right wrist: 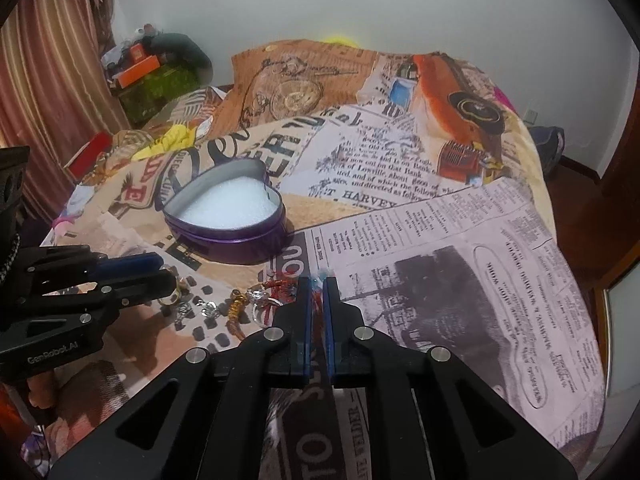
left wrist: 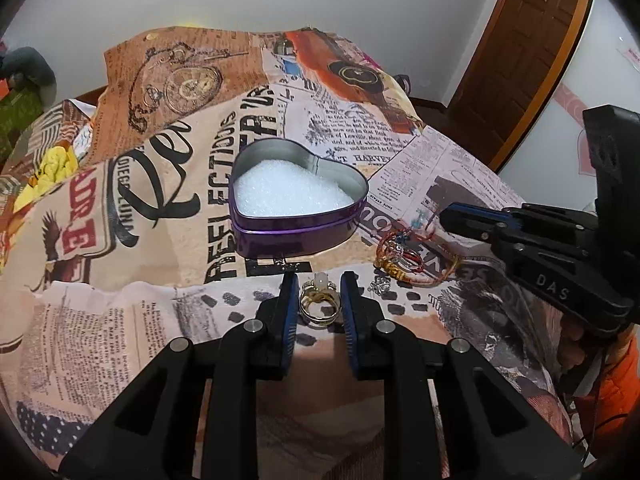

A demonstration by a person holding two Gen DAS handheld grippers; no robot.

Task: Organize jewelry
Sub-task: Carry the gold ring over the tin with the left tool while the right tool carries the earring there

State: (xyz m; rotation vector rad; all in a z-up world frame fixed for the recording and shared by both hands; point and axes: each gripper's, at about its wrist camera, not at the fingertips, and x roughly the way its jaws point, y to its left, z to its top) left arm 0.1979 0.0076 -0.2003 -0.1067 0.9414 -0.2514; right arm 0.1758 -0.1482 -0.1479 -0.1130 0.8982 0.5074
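A purple heart-shaped tin (left wrist: pixel 298 228) lined with white foam sits on the printed cloth; it also shows in the right wrist view (right wrist: pixel 232 244). My left gripper (left wrist: pixel 319 280) straddles a gold ring with a pale stone (left wrist: pixel 319 298); its jaws stand around the ring with small gaps. A red and gold cord bracelet (left wrist: pixel 404 258) lies to the right. My right gripper (right wrist: pixel 316 284) is nearly closed around a red cord of that bracelet (right wrist: pixel 317 300). Small silver earrings (right wrist: pixel 208 310) and a gold charm (right wrist: pixel 236 304) lie left of it.
A newspaper-print cloth (left wrist: pixel 160 320) covers the table. Yellow cloth (right wrist: pixel 168 144), boxes and clutter lie at the far left. A wooden door (left wrist: pixel 520 60) stands at the right. The left gripper's body (right wrist: pixel 80 292) is at the left of the right wrist view.
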